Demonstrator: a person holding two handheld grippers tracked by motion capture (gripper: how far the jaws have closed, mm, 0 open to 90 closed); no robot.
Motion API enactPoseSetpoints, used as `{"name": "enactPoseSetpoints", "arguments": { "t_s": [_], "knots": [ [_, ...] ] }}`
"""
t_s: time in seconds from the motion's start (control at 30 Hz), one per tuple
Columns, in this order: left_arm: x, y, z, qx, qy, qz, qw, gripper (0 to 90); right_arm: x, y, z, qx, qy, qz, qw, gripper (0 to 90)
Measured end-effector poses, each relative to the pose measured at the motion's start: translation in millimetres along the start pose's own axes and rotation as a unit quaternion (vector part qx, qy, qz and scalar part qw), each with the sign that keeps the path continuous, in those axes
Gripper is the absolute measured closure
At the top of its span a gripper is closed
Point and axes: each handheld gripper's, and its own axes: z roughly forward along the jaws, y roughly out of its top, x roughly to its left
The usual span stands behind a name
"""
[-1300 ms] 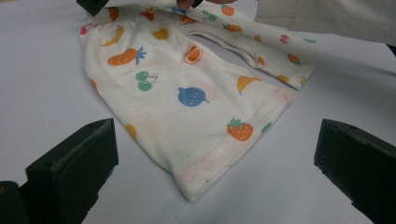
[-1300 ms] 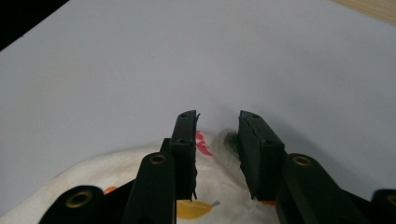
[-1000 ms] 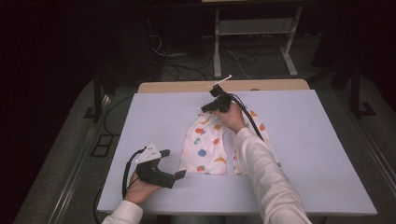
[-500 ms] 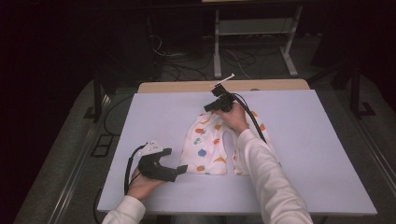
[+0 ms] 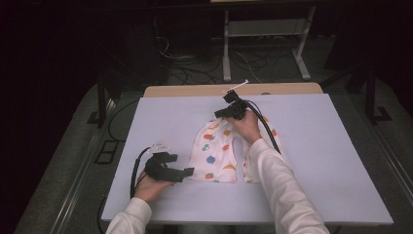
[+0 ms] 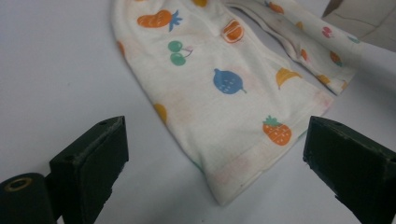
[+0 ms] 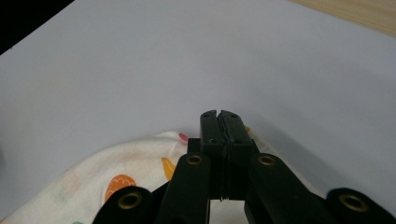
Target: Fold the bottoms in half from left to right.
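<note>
High view, near edge first: the left hand-held gripper [image 5: 187,172] has slid right since a second ago, its jaws spread wide apart and now just beside the near left hem of the fruit-print baby trousers [image 5: 217,156]. They lie flat mid-worktop [image 5: 146,126], legs toward the person. Farther off, the right hand-held gripper [image 5: 220,113] stays pressed together at the waistband, seemingly pinching it. Looks like the hem grab comes next, setting up a fold.
</note>
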Motion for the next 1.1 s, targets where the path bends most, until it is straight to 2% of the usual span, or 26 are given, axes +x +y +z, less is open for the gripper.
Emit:
{"name": "enactPoseSetpoints", "arguments": {
  "t_s": [0.17, 0.23, 0.4, 0.5, 0.7, 0.83, 0.93, 1.1],
  "knots": [
    [3.5, -2.6, 1.9, 0.022, 0.01, -0.024, 0.9994, 7.6, 0.0, -0.5, -3.3, -0.005, 0.005, 0.002, 1.0, 88.4],
    [3.8, -3.2, 1.8, 0.026, 0.005, -0.034, 0.9991, 10.4, 0.4, -1.1, -3.7, -0.004, 0.003, 0.0, 1.0, 88.4],
    [2.2, -3.1, 2.0, 0.039, -0.009, -0.045, 0.9982, 18.3, 0.9, -0.3, -6.2, -0.006, 0.0, -0.003, 1.0, 88.4],
    [2.5, -4.7, 2.2, 0.041, -0.014, -0.05, 0.9978, 26.1, 2.3, 0.6, -7.3, -0.007, 0.0, -0.005, 1.0, 88.4],
    [4.6, -8.1, 4.1, 0.048, -0.029, -0.061, 0.9966, 32.9, 0.2, -0.4, -6.5, -0.007, 0.002, -0.001, 1.0, 88.4],
    [3.4, -8.8, 5.5, 0.058, -0.04, -0.058, 0.9958, 42.7, 0.6, -0.3, -5.7, -0.008, 0.003, -0.001, 1.0, 88.4],
    [2.8, -9.0, 6.8, 0.063, -0.043, -0.062, 0.9952, 47.9, 0.6, -0.5, -5.0, -0.009, 0.012, 0.0, 0.9999, 88.4],
    [4.0, -8.0, 9.4, 0.071, -0.052, -0.068, 0.9938, 59.1, 0.5, -0.7, -5.4, -0.01, 0.011, -0.004, 0.9999, 88.4]
  ]
}}
